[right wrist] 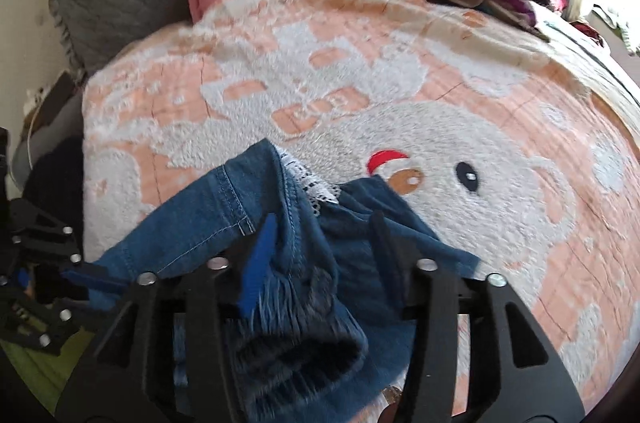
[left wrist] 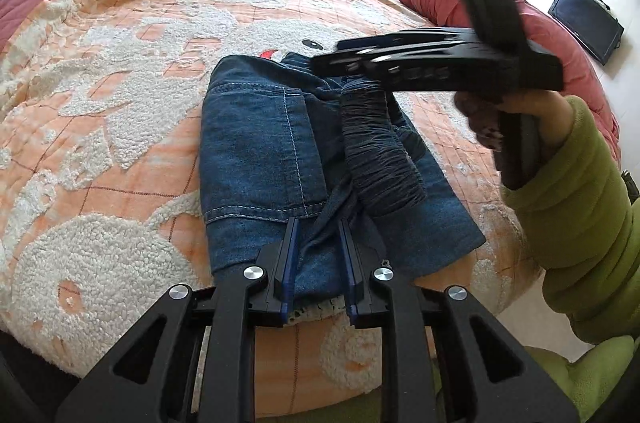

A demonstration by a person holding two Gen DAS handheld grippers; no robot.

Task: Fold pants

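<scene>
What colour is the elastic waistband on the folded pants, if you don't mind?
Dark grey waistband, against the blue denim pants; it shows best in the left wrist view.

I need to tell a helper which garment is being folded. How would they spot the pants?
Find the peach blanket with the white bear. In its middle lies a folded bundle, the pants. They are the only blue denim there, with a dark ribbed waistband.
</scene>
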